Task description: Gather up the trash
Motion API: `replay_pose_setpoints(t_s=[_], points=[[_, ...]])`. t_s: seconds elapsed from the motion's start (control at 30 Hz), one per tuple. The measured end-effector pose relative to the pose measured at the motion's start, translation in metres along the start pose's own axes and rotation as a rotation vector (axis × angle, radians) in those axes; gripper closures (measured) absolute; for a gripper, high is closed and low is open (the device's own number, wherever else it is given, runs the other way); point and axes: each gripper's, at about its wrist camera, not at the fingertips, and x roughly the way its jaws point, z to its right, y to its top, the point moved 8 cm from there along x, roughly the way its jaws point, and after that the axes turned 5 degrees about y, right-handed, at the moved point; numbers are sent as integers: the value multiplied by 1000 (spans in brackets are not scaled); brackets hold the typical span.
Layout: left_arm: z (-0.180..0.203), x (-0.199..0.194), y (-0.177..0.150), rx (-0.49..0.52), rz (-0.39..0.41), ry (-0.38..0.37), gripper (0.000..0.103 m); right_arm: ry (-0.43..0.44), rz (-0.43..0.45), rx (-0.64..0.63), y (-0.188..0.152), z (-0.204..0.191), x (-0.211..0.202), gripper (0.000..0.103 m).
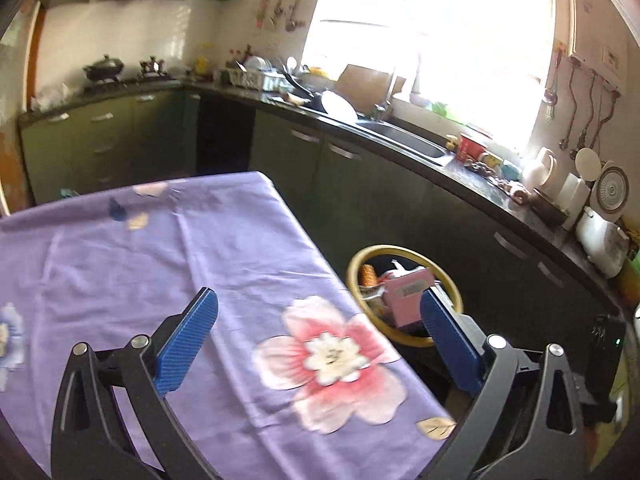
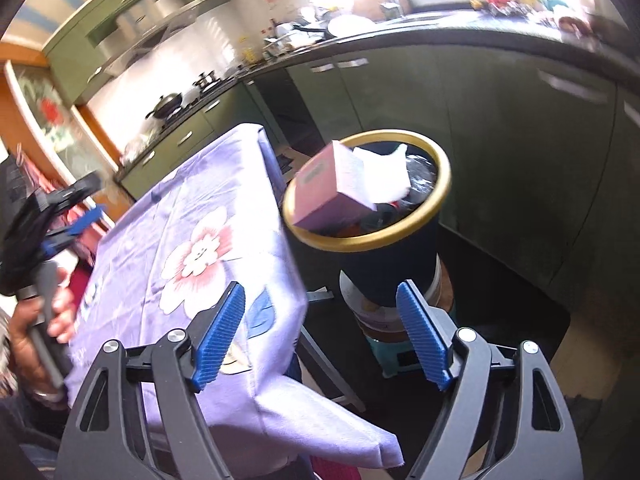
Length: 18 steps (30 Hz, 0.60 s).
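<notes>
Cloth (image 1: 120,280), lilac, creased, printed with pink flowers, covers table in left wrist view. Left gripper (image 1: 320,332) gaping, ribbed blue pads empty. Bin (image 1: 404,340), round, dark, yellow rim, beyond table's right edge; pink box (image 1: 408,296) inside among trash.

Right wrist view: right gripper (image 2: 320,332) also spread wide, nothing between pads. Box (image 2: 324,188), blurred, tilted, at bin's (image 2: 388,268) left rim beside white tissue (image 2: 388,180). Hand (image 2: 36,332) far left.

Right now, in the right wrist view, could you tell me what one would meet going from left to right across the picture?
Person's hand gripping the left tongs → purple flowered tablecloth → pink box tipped at the bin's rim → white tissue → gold-rimmed trash bin → green cabinet doors.
</notes>
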Motion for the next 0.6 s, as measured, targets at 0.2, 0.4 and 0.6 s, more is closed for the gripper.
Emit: replay_pose_setpoints(t_s=[0.2, 0.4, 0.6], points=[[-97, -82, -30, -42, 25, 205, 7, -16, 3, -131, -5, -50, 1, 18], [-156, -142, -54, -144, 71, 300, 7, -69, 46, -246, -6, -92, -14, 6], [-182, -195, -65, -153, 139, 399, 7, -95, 100, -318, -4, -125, -43, 5]])
